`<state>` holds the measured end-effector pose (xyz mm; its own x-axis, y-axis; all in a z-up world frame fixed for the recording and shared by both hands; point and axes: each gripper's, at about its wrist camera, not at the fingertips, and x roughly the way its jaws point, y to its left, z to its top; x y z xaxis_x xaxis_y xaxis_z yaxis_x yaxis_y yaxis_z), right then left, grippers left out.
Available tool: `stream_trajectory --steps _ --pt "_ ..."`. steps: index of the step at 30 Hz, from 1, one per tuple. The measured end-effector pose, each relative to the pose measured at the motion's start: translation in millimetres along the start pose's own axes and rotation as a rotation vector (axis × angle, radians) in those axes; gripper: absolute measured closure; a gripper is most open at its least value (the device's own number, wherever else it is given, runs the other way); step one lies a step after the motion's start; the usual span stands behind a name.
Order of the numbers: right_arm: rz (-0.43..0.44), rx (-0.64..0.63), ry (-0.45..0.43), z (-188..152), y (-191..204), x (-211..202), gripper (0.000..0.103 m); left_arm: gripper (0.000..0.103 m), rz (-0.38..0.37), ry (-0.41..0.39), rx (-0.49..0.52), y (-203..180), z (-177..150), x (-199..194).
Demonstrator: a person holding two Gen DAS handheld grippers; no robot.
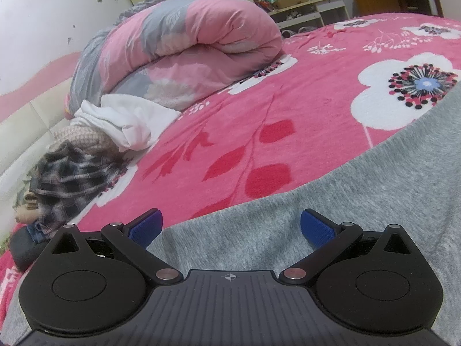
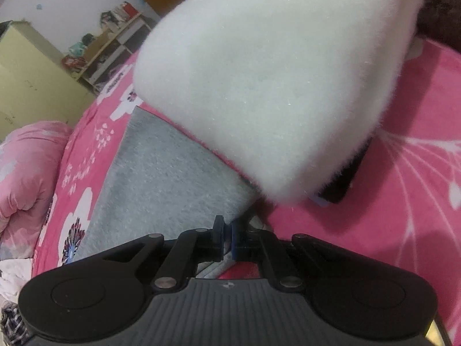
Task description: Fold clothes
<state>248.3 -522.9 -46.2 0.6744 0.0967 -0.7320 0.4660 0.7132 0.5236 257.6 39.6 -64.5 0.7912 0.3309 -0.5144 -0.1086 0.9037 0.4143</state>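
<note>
place: home bedroom | evidence: floral bedspread [image 1: 288, 101], rolled quilt [image 1: 187, 49], cluttered shelf [image 1: 302, 8]

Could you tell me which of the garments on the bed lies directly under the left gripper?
The flat grey knit garment, beneath the open left gripper. The crumpled white garment and dark plaid shirt are piled by the headboard.

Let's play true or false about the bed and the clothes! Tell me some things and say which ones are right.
1. The left tool is open over the grey garment. True.
2. The right tool is wide open. False: its fingers are closed together.
3. The bedsheet is blue with stripes. False: it is pink with white flowers.
4. A rolled-up pink and grey quilt lies on the bed. True.
5. A plaid garment sits in the pile at the bed's edge. True.
6. The white fluffy sleeve is black. False: it is white.
</note>
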Motion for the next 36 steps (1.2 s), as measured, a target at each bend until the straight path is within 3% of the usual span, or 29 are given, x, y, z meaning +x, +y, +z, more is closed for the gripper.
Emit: stream_trajectory --steps 2,4,6,9,11,15,19,22,26,30,33,36 --pt "-0.018 -0.008 0.010 -3 7 -12 0.094 0.000 -0.034 0.021 -0.031 8 4 0" --pt "-0.020 -0.060 0.001 -15 18 -34 0.077 0.001 -0.059 0.038 -0.052 18 9 -4" --pt "-0.002 -0.112 -0.006 -28 29 -56 0.073 0.001 -0.067 0.016 -0.078 31 12 -18" --pt "0.140 -0.150 0.046 -60 45 -85 0.073 0.000 -0.089 -0.037 -0.128 56 17 -46" --pt "0.257 -0.151 0.124 -85 59 -88 0.073 0.000 -0.105 -0.056 -0.161 70 15 -69" --pt "0.393 -0.199 0.182 -135 93 -76 0.073 0.000 -0.232 -0.104 -0.168 73 -1 -116" --pt "0.381 -0.127 0.223 -164 101 -44 0.073 0.001 -0.395 -0.159 -0.099 47 -26 -155" --pt "0.301 -0.056 0.176 -166 91 -33 0.073 0.003 -0.475 -0.209 -0.010 20 -44 -172" --pt "0.259 0.110 0.118 -151 64 -22 0.074 0.006 -0.494 -0.267 0.135 -18 -56 -180" --pt "0.248 0.233 0.087 -134 49 -8 0.074 0.009 -0.459 -0.279 0.224 -43 -55 -176" --pt "0.285 0.289 0.097 -124 40 11 0.076 0.012 -0.462 -0.250 0.206 -45 -52 -167" --pt "0.291 0.234 0.097 -118 42 19 0.091 0.012 -0.474 -0.227 0.181 -38 -56 -165"
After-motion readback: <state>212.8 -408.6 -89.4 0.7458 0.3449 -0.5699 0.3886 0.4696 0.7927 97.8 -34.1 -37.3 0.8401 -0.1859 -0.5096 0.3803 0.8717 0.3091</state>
